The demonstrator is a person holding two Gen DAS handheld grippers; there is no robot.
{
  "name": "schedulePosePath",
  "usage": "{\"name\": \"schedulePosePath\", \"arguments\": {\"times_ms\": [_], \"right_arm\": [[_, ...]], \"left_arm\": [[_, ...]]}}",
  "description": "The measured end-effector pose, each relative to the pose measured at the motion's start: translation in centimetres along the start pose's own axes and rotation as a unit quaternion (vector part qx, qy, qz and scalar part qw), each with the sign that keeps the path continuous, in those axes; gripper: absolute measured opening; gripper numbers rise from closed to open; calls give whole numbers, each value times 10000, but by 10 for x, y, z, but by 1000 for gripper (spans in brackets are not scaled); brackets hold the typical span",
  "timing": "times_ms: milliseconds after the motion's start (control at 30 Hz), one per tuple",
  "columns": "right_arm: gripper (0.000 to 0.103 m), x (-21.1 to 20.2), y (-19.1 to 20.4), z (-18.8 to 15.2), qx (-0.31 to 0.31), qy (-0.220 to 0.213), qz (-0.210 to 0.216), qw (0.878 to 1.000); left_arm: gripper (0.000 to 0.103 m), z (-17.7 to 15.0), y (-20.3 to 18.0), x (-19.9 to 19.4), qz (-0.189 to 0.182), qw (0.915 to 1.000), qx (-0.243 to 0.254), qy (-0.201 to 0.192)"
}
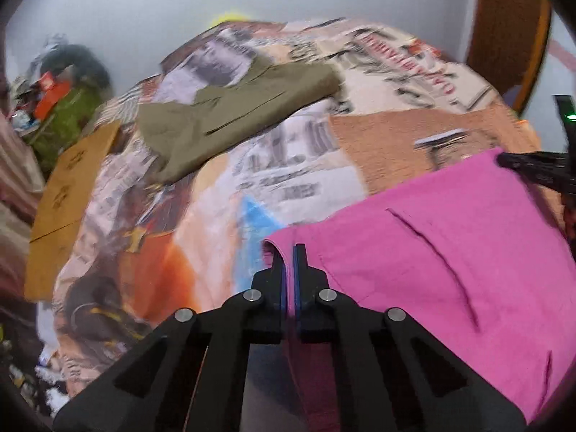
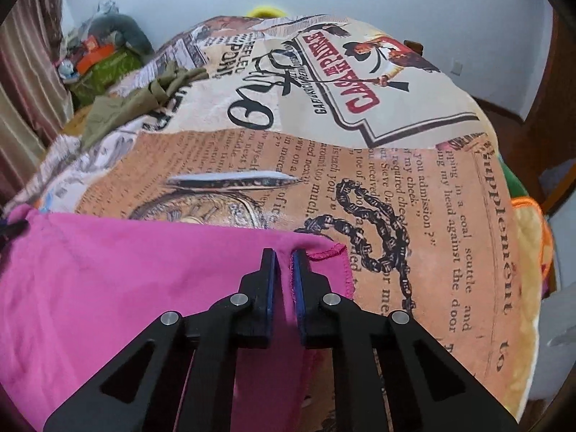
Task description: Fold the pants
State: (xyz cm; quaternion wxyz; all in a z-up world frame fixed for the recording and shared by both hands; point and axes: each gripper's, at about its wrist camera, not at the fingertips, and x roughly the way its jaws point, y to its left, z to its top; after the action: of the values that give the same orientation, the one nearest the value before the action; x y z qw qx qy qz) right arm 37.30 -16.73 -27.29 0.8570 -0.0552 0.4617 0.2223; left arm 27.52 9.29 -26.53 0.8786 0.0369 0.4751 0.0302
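Note:
Pink pants (image 1: pixel 450 237) lie over the near part of a bed covered with a newspaper-print blanket (image 1: pixel 295 165). My left gripper (image 1: pixel 289 252) is shut on the pants' left edge. The pants also show in the right wrist view (image 2: pixel 126 270), where my right gripper (image 2: pixel 284 255) is shut on their right corner near the stitched hem. The right gripper's tip (image 1: pixel 518 162) shows at the pants' far right in the left wrist view.
Olive-green folded pants (image 1: pixel 230 111) lie farther back on the blanket, also seen in the right wrist view (image 2: pixel 118 108). A brown cardboard piece (image 1: pixel 68 187) lies at the left edge. Clutter (image 1: pixel 61 100) is piled by the wall. A wooden door (image 1: pixel 504 32) stands at the back right.

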Motion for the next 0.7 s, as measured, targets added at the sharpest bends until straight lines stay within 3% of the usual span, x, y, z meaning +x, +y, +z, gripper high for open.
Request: {"name": "schedulePosePath", "arguments": {"times_ms": [67,267,333,400,467,567,633,700], "right_arm": [[7,3,2,1,-79,37,-134,9999],[9,-2,6,6,-290,153,-413,9986],[16,-10,8,7,-358,204,-552,9976],[41,-21,10,10,-398,250,-597,9971],[47,-38,13,13,-331,8,-450,9984],[48,-59,27,18,-292,-172,-51,9994],[54,-66,41,21,-346,-209,174,9990],[64,-64,58,23,-452,-171,308,9984]], "left_arm": [[5,-4,6,5,-80,9998,-145,63],[9,-2,-1,-6,179,9997,140,39],[9,2,5,-17,71,9999,104,-10],[10,9,11,-28,-36,9999,-59,-89],[11,16,16,-36,-196,9995,-204,-155],[15,26,11,-43,-337,9989,-261,-198],[23,30,0,-41,-324,9992,-184,-161],[39,29,-11,-36,-384,9992,-121,-49]]}}
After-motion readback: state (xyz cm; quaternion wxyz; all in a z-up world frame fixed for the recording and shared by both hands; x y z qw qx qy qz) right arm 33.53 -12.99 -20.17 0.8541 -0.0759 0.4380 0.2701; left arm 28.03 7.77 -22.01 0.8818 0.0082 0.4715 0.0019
